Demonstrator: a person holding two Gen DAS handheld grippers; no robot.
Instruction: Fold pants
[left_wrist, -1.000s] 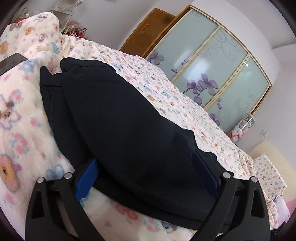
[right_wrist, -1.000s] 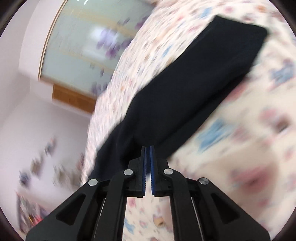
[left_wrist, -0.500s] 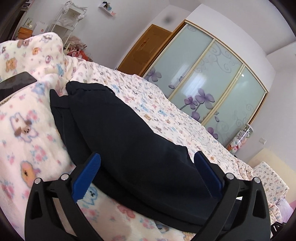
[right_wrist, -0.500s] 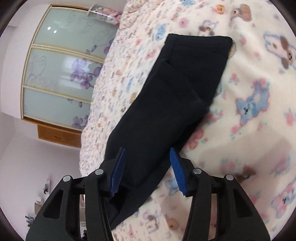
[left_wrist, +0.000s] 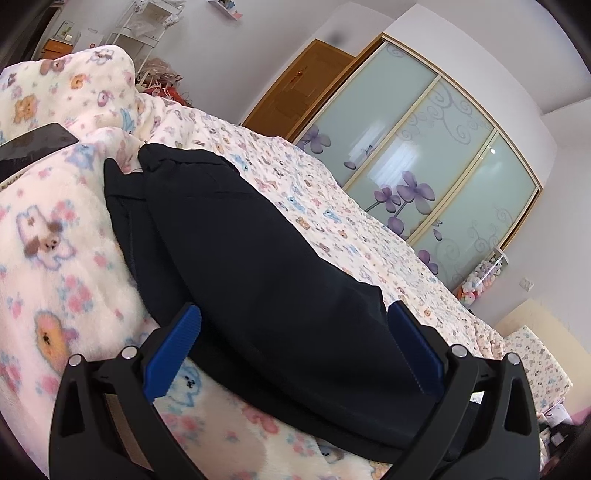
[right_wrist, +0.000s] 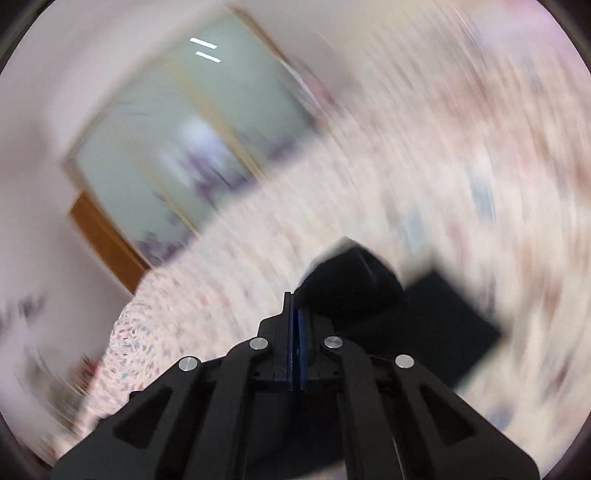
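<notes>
Black pants (left_wrist: 236, 251) lie folded lengthwise on a cream blanket with bear prints (left_wrist: 55, 258), running from near my left gripper to the far left. My left gripper (left_wrist: 291, 332) is open, its blue pads on either side of the near end of the pants. In the blurred right wrist view, my right gripper (right_wrist: 297, 310) is shut on a bunched end of the pants (right_wrist: 351, 280), lifted above the flat part of the pants (right_wrist: 443, 332).
A dark phone (left_wrist: 33, 146) lies on the blanket at far left. A sliding wardrobe with purple flowers (left_wrist: 424, 147) and a wooden door (left_wrist: 299, 88) stand beyond the bed. Shelves (left_wrist: 144, 22) are at top left.
My right gripper was open astride the pants half a second ago; now it is shut on the cloth and swinging fast. My left gripper has drawn back slightly, still open.
</notes>
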